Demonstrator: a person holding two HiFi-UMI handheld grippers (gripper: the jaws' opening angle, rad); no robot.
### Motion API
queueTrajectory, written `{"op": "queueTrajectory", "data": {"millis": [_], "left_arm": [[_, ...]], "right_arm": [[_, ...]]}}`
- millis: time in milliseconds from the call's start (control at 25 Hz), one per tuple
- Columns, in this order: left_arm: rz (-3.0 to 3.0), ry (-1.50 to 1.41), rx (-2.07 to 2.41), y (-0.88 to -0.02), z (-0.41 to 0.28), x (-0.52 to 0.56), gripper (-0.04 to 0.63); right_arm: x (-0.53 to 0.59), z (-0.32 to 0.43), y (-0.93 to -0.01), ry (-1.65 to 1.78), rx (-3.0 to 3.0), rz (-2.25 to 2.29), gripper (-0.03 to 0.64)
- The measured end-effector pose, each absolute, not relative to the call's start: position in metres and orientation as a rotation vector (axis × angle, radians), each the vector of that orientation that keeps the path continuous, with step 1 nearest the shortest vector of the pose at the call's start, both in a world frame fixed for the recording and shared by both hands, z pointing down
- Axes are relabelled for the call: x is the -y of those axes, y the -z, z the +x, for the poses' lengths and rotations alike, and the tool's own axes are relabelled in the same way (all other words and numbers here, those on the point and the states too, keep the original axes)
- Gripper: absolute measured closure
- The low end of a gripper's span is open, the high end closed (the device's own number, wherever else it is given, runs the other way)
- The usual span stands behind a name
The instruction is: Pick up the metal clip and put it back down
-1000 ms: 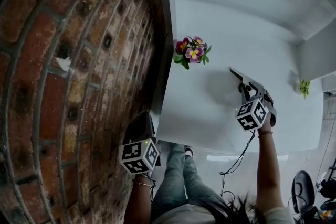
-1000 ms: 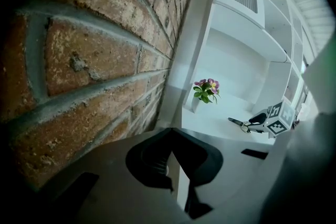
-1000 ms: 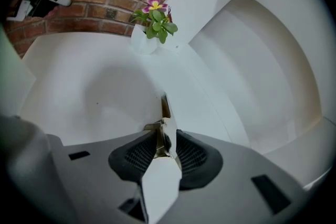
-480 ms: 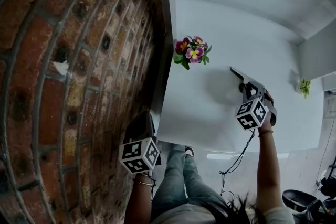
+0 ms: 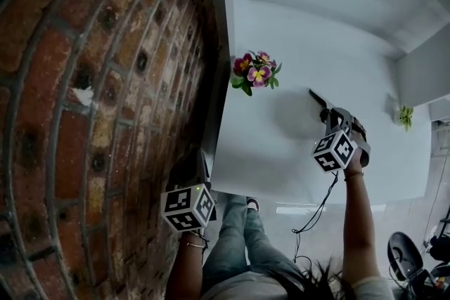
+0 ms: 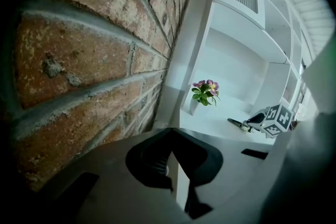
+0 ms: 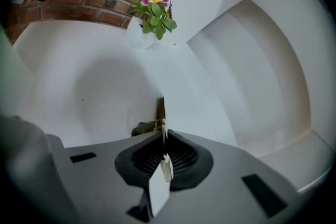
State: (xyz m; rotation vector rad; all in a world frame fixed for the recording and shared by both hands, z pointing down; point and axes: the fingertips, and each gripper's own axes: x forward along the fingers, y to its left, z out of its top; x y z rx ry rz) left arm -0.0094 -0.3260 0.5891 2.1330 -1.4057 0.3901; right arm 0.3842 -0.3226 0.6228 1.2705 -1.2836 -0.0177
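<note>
Edging slightly toward the pot of purple and yellow flowers, the right gripper stayed clamped on the thin flat metal clip over the white tabletop. Lowering and releasing seemed next. The left gripper, jaws together and empty, hung well apart from the flowers. Clip-to-table contact was indiscernible.

Before me lies a smooth white tabletop, its left edge beside a red brick wall. On it stands a small white pot of pink and yellow flowers. Well apart, to my right, is a tiny green plant sprig.
</note>
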Motion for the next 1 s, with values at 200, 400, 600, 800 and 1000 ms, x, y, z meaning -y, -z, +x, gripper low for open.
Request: {"op": "queueTrajectory", "data": {"millis": [200, 400, 600, 800, 1000], "left_arm": [[2.147, -0.395, 1.39, -0.588, -0.005, 0.33, 0.589], [2.148, -0.392, 1.38, -0.586, -0.001, 0.332, 0.589], [2.175, -0.39, 1.36, -0.578, 0.006, 0.333, 0.589], [2.206, -0.38, 1.348, -0.563, 0.015, 0.331, 0.589], [2.272, -0.349, 1.329, -0.538, 0.029, 0.333, 0.589]], "right_arm": [[0.326, 0.386, -0.622, 0.036, 1.27, 1.271, 0.609], [0.326, 0.389, -0.619, 0.034, 1.262, 1.259, 0.611], [0.319, 0.388, -0.606, 0.019, 1.274, 1.316, 0.612], [0.308, 0.384, -0.582, -0.013, 1.325, 1.415, 0.612], [0.297, 0.378, -0.549, -0.046, 1.395, 1.554, 0.611]]}}
